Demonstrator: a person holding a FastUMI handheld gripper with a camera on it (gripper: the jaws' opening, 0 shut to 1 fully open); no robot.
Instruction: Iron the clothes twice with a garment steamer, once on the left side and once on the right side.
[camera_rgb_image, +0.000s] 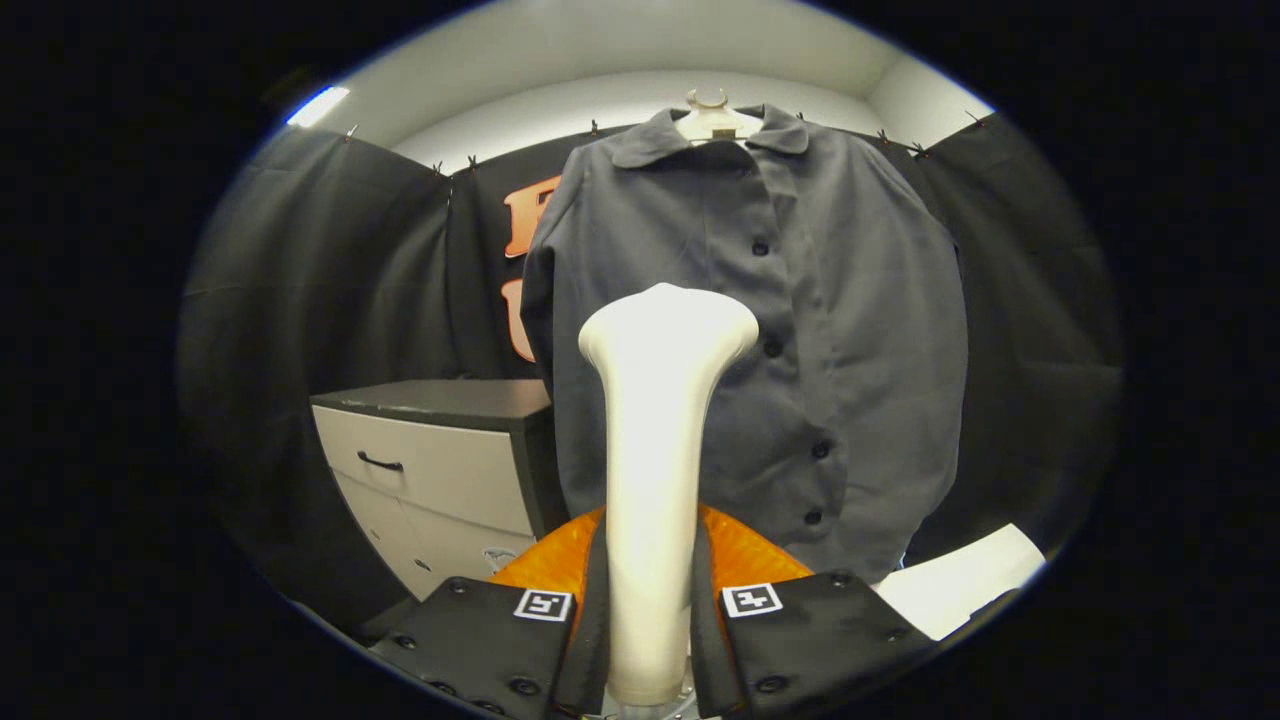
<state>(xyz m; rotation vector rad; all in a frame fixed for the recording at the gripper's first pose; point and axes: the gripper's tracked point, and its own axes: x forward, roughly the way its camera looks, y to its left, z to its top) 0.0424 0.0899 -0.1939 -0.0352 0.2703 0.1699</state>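
A dark grey button-up shirt (850, 330) hangs on a pale hanger (712, 118) against the booth wall, beyond my fingers. My gripper (650, 610) is shut on the cream garment steamer (655, 450), both fingers pressing its handle from either side. The steamer stands upright between the fingers, its wide head at the height of the shirt's middle, over the shirt's left half near the button line. I cannot tell whether the head touches the cloth.
A white drawer cabinet (430, 480) with a dark top stands to the left of the shirt, low down. A white flat surface (960, 585) lies low to the right, under the shirt's hem.
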